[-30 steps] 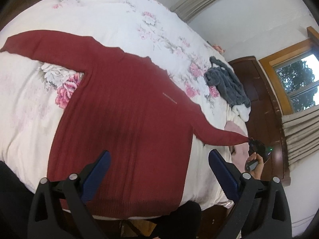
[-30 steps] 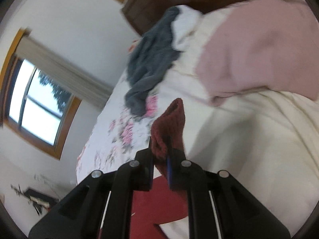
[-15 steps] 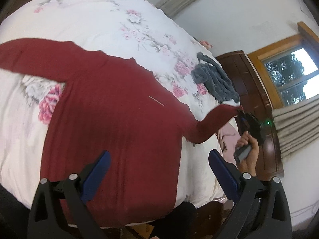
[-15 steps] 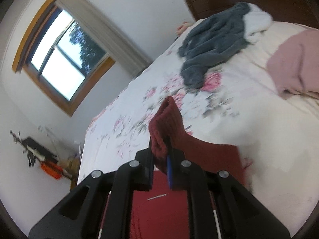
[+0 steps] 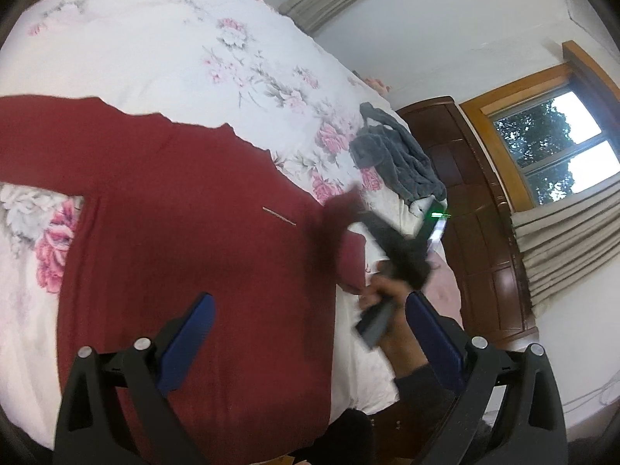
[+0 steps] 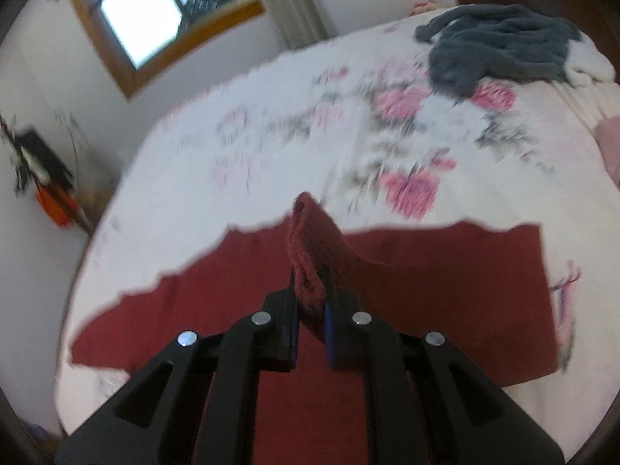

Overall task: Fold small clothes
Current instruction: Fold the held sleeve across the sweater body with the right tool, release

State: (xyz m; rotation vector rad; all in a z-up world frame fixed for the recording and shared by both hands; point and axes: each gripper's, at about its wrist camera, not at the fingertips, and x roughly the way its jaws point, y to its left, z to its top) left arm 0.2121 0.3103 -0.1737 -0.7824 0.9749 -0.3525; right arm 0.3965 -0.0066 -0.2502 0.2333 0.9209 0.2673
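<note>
A dark red knit sweater (image 5: 186, 240) lies flat on the floral bedspread (image 5: 162, 50), its far sleeve stretched out to the left. My left gripper (image 5: 306, 333) hovers open above the sweater's lower body, with nothing between its blue pads. My right gripper (image 6: 310, 302) is shut on the cuff of the sweater's near sleeve (image 6: 310, 244) and holds it lifted over the body. In the left wrist view the right gripper (image 5: 360, 213) is a dark blur, held by a person's hand (image 5: 391, 302) at the sweater's right side.
A grey garment (image 5: 399, 162) lies crumpled near the bed's far right corner, with a pink garment (image 6: 610, 143) beside it. A dark wooden headboard (image 5: 476, 209), a window and curtains stand to the right. The bed's near edge runs just below the sweater's hem.
My right gripper has carried the sleeve cuff from beyond the bed's right edge inward, over the sweater's body. The left gripper has stayed open above the hem.
</note>
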